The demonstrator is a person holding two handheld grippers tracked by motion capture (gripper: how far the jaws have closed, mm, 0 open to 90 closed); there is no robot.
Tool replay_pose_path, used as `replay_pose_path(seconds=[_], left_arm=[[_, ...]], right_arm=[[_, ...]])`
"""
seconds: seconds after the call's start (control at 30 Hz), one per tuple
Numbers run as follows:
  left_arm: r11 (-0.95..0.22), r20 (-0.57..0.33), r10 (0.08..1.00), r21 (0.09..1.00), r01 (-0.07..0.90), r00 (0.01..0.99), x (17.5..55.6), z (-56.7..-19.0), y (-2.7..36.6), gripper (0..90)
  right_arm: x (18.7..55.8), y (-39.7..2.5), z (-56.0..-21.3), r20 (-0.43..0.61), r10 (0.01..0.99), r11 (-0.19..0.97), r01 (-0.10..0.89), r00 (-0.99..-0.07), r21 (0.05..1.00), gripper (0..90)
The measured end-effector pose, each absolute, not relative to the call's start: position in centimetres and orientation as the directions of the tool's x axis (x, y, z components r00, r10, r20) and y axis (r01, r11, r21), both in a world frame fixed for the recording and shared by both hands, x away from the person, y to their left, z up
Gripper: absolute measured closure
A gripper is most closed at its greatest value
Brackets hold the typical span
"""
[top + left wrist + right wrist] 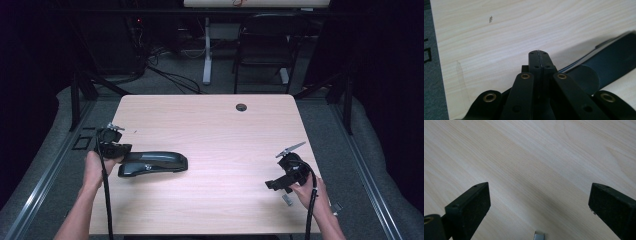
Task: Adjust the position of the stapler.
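stapler at the table's left, both grippers idle

i see the black stapler lying flat beside my left gripper, whose jaws are pressed together on nothing. my right gripper hangs spread wide, well apart. i judge the stapler stiff, fairly heavy, smooth-topped; best pinched across its narrow body mid-length.

The table was pale wood with rounded corners and a dark grommet hole near twelve o'clock. A black stapler lay flat at about nine o'clock, its length running across the top. A small grey metal piece lay on the wood toward four o'clock, well apart from the stapler.
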State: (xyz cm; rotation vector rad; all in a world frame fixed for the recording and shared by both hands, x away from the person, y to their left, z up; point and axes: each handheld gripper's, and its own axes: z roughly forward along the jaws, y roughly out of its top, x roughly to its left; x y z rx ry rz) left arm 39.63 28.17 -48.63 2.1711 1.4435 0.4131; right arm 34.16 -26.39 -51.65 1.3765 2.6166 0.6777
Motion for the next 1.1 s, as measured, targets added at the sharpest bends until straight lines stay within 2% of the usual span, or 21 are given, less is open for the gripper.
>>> replay_pose_path(seconds=[0.27, 0.67, 1.1], left_arm=[[-0.339, -0.042, 0.907, 0.520, 0.784, 0.419, 38.4, -48.6, 28.1, 90.0], [-0.336, -0.141, 0.881, 0.483, 0.808, 0.451, 37.5, -48.9, 27.7, 90.0], [-0.330, -0.106, 0.895, 0.497, 0.802, 0.433, 36.1, -48.5, 28.8, 90.0]], right_arm=[[34.2, -26.2, -51.6, 0.107, 0.791, 0.515, 0.750, -0.603, 0.416, 3.7], [34.3, -26.5, -51.7, 0.118, 0.796, 0.499, 0.755, -0.593, 0.426, 3.9], [34.2, -26.7, -51.7, 0.137, 0.800, 0.480, 0.761, -0.584, 0.437, 4.2]])
